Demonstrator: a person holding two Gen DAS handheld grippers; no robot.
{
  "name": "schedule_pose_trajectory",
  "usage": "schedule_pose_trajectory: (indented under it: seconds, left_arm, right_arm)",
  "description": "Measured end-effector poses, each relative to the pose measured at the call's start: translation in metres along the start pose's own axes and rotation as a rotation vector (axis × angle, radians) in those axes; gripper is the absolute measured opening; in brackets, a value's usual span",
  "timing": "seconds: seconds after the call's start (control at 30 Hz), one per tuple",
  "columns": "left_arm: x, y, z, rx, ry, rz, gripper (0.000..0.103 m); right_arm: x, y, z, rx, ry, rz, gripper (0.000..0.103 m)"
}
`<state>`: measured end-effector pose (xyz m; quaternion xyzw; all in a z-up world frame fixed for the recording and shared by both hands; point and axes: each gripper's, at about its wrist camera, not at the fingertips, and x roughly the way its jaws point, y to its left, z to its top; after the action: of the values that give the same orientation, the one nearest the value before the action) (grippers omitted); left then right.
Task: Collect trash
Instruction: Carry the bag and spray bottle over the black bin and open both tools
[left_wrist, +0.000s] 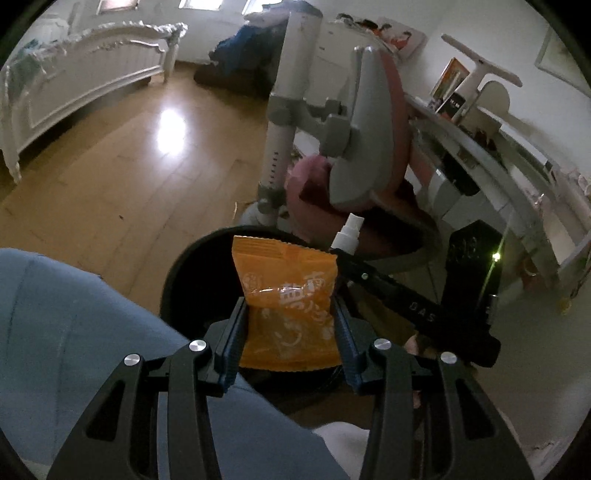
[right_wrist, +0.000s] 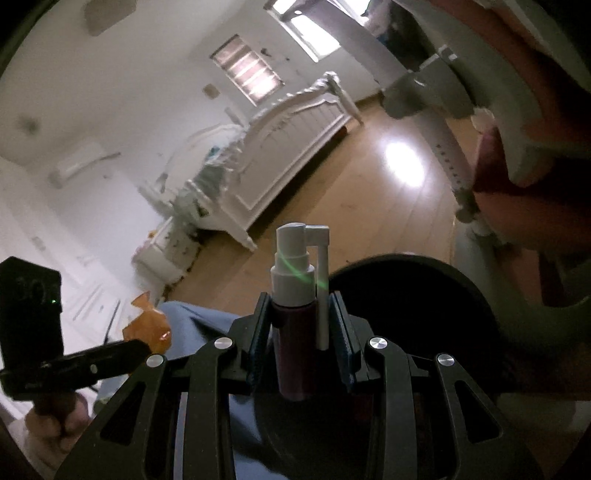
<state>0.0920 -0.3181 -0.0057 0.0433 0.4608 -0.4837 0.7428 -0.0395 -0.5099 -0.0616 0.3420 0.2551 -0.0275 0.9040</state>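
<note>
Orange snack packet (left_wrist: 286, 295) clamped in my left gripper (left_wrist: 290, 332), spray bottle (right_wrist: 295, 321) in my right gripper (right_wrist: 301, 332), both over black bin (left_wrist: 192, 266); releasing off-centre could miss the rim.

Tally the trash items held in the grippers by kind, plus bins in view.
Orange snack packet: 1, in the left gripper
Spray bottle: 1, in the right gripper
Black bin: 1
Total: 3
</note>
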Motion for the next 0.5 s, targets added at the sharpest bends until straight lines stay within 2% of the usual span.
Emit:
schedule_pose_trajectory:
  seconds: [0.13,0.2,0.23,0.27,0.3,0.33,0.5]
  left_arm:
    - [0.012,-0.001,0.002,-0.001,0.020,0.010,0.048]
    - [0.009,0.000,0.001,0.000,0.018,0.047,0.064]
    - [0.006,-0.001,0.001,-0.001,0.008,0.063,0.079]
    - [0.004,-0.002,0.002,0.000,-0.002,0.066,0.086]
    - [0.001,-0.002,0.003,0.003,-0.014,0.066,0.086]
    - [-0.004,-0.003,0.003,0.010,-0.024,0.065,0.087]
    - [-0.030,-0.011,-0.001,0.038,-0.049,0.062,0.087]
  right_arm:
    - [0.008,-0.010,-0.005,0.014,0.022,-0.017,0.033]
    - [0.006,-0.014,-0.001,0.017,0.032,-0.026,0.036]
    - [0.005,-0.013,-0.001,0.014,0.028,-0.028,0.043]
    - [0.003,-0.012,0.000,0.011,0.020,-0.033,0.050]
    - [0.000,-0.011,-0.001,0.010,0.009,-0.039,0.065]
    - [-0.004,-0.009,-0.001,0.009,-0.010,-0.041,0.070]
    - [-0.021,0.008,-0.005,-0.009,-0.026,-0.025,0.070]
